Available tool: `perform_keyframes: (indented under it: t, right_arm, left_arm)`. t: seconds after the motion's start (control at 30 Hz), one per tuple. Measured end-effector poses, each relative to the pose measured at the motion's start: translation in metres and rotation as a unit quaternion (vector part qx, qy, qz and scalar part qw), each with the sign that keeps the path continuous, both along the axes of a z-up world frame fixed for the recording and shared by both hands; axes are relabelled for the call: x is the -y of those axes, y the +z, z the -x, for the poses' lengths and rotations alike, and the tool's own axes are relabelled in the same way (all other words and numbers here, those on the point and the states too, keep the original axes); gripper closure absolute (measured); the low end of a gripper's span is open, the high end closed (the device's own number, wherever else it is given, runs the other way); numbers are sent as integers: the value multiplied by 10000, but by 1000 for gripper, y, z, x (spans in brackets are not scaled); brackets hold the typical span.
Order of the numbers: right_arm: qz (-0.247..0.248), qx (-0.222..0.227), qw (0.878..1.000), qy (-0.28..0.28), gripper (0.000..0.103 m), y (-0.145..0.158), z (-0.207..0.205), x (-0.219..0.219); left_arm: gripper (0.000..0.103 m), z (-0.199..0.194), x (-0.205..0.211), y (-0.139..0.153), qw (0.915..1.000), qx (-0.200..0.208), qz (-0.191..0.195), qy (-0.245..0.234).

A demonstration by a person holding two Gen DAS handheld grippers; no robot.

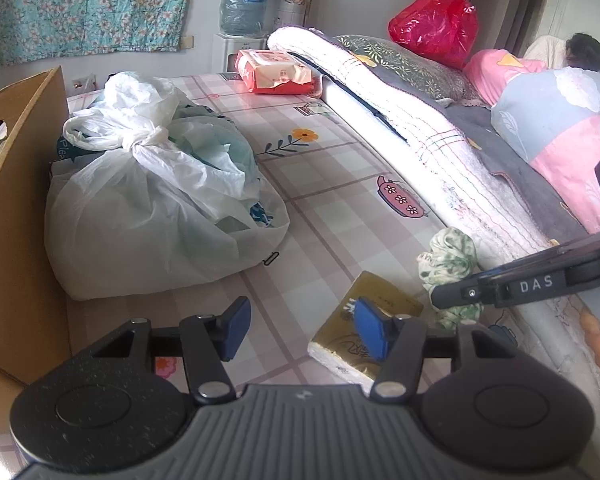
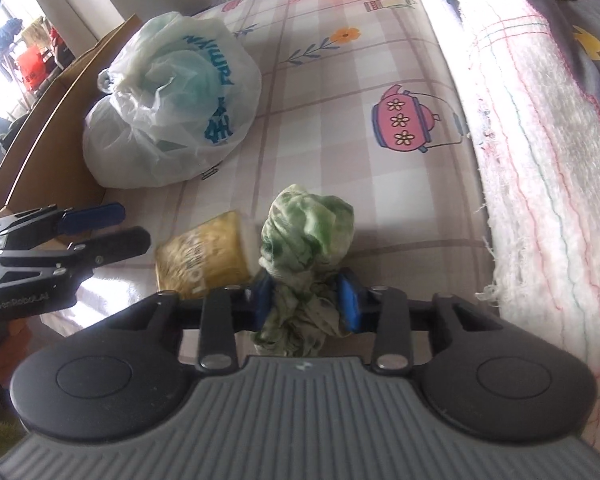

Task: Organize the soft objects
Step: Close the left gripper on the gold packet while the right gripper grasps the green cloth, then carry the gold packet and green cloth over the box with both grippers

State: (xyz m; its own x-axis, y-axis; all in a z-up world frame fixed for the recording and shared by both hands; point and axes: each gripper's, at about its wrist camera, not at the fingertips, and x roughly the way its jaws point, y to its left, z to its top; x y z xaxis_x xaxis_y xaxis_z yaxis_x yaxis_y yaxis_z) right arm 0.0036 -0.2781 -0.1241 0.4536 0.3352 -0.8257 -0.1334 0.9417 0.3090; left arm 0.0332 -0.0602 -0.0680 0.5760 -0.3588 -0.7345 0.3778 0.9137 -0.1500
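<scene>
Two grippers | right gripper (image 2: 306, 300) clamps green cloth (image 2: 308, 232), lower end hidden | left gripper (image 1: 302, 330) wide

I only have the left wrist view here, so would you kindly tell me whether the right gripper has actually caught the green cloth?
Observer: Yes. In the right wrist view the right gripper is shut on the green cloth, both blue pads pressing its bunched lower part.
Operator: Thank you. Is the cloth touching the gold tissue pack?
Observer: Its top leans against the white end of the gold tissue pack.
Operator: And is my left gripper holding anything?
Observer: No, the left gripper stands open beside the pack with nothing between its fingers.
</scene>
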Motion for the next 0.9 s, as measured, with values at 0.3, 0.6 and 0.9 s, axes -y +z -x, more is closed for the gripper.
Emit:
perform_keyframes:
  t: [0.3, 0.6, 0.9]
  right_arm:
    - [-505, -27, 9986, -160, 77, -9, -18, 8]
    - [-959, -95, 9951, -225, 78, -15, -34, 13]
    - [-1209, -28, 9920, -355, 78, -11, -31, 17]
  left_arm:
    - [28, 1, 29, -3, 9965, 98, -160, -817]
    - [41, -9, 55, -27, 9902, -140, -650, -1228]
    - [44, -7, 42, -17, 9948, -89, -399, -938]
